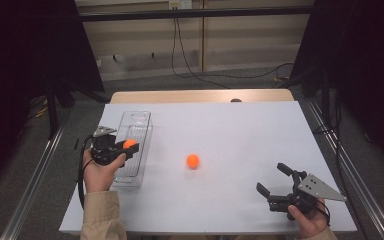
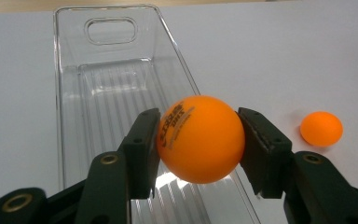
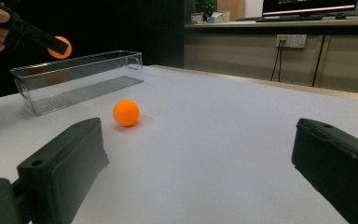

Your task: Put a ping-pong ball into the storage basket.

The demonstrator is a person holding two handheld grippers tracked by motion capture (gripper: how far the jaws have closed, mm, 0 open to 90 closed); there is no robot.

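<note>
Orange printed table-tennis ball (image 2: 199,139) clamped in left gripper (image 1: 128,146) above clear plastic bin (image 2: 121,70); lettering legible from left gripper view; right gripper (image 1: 274,179) wide open, empty; second orange ball (image 1: 192,160) loose.

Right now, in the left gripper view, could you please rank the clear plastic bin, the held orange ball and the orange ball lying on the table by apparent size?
1. Clear plastic bin, largest.
2. Held orange ball, clamped in the left gripper.
3. Orange ball on the table, smallest.

The balls may match; the held one is simply nearer the camera.

Tan sleeve (image 1: 101,215), black claw (image 1: 279,182), grey three-cornered plate (image 1: 320,187), trailing black cable (image 1: 81,175)
</note>
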